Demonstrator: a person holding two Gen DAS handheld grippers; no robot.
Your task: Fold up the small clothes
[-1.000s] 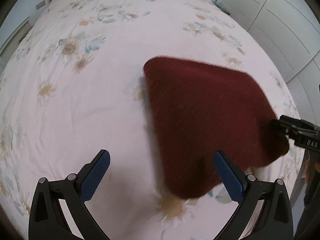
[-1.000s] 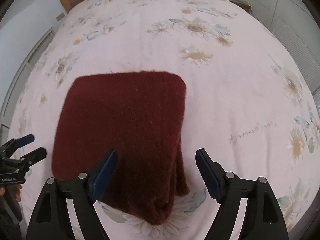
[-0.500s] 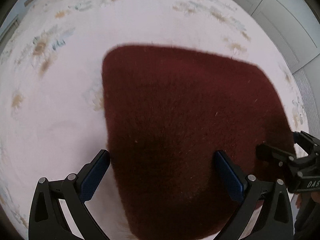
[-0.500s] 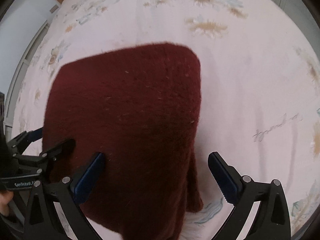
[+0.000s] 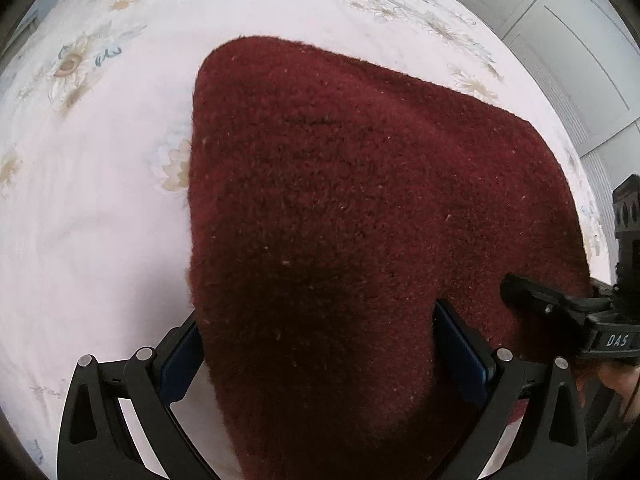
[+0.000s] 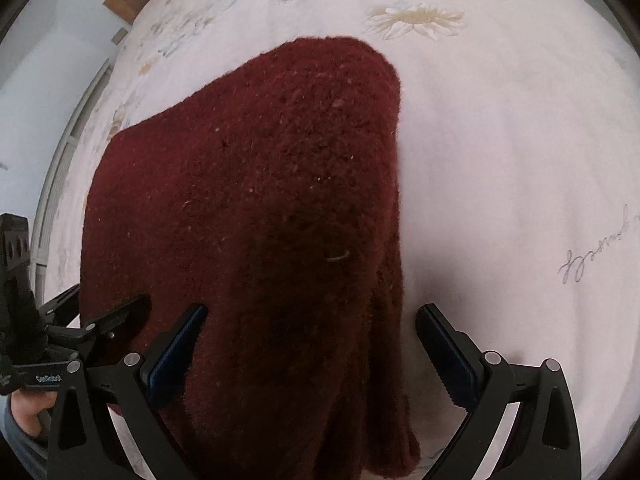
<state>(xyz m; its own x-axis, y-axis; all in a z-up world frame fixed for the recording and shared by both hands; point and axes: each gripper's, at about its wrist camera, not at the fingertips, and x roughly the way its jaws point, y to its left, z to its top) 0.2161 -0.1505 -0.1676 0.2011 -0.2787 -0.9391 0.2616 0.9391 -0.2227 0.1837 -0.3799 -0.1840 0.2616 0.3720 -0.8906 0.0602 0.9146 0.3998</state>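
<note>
A dark red fuzzy knit garment (image 5: pixel 340 200) lies folded on a pink flowered bedsheet (image 5: pixel 100 200); it also fills the right wrist view (image 6: pixel 260 200). My left gripper (image 5: pixel 320 348) is open, its blue-padded fingers (image 5: pixel 460 352) straddling the garment's near left part. My right gripper (image 6: pixel 312 344) is open, straddling the garment's near right edge. The right gripper shows at the right of the left wrist view (image 5: pixel 560 312), and the left gripper at the left of the right wrist view (image 6: pixel 92 320). The garment's near edge is hidden below both views.
White wardrobe doors (image 5: pixel 560 40) stand to the right of the bed. A wooden headboard (image 6: pixel 124 4) and a pale wall (image 6: pixel 36 80) lie beyond the bed's far side. Script writing (image 6: pixel 600 252) is printed on the sheet right of the garment.
Both grippers have come down and closer to the garment, which now fills both views. Both stay open. The garment lies as before.
</note>
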